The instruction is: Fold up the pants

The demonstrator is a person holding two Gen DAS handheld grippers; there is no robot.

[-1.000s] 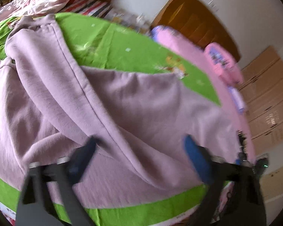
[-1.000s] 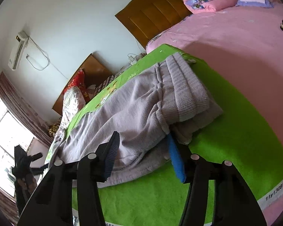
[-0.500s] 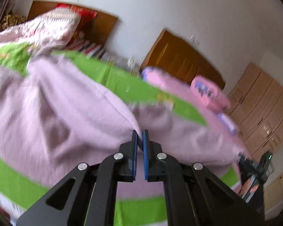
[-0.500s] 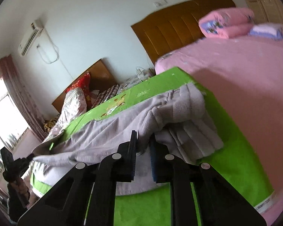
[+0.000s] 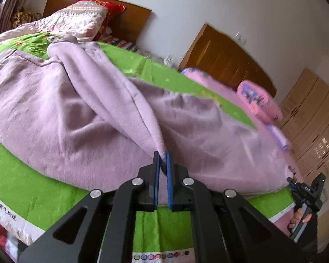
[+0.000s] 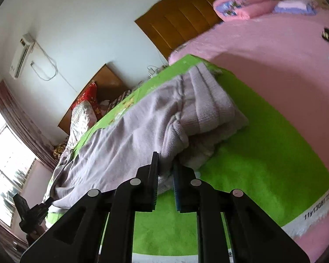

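Note:
Lilac fleece pants (image 5: 81, 118) lie spread on a green blanket (image 5: 24, 186) on the bed. My left gripper (image 5: 162, 156) is shut on a raised fold of the pants' cloth, which rises in a ridge toward the far left. In the right wrist view the pants (image 6: 142, 127) stretch away to the left, their ribbed waistband (image 6: 210, 100) bunched at the right. My right gripper (image 6: 165, 164) is shut on the near edge of the pants by the waistband. The other gripper (image 5: 307, 192) shows at the left view's lower right, held in a hand.
A pink bedspread (image 6: 263, 50) adjoins the green blanket (image 6: 263, 153) on the right, with folded pink bedding (image 6: 245, 2) at the wooden headboard (image 6: 186, 19). A flowered quilt (image 5: 81, 22) lies at the far left. Wardrobes (image 5: 318, 118) stand at the right.
Both grippers went from open to shut on the pants. The left one moved in and pinched a fold, which now stands up as a ridge; the right one closed on the edge by the waistband.

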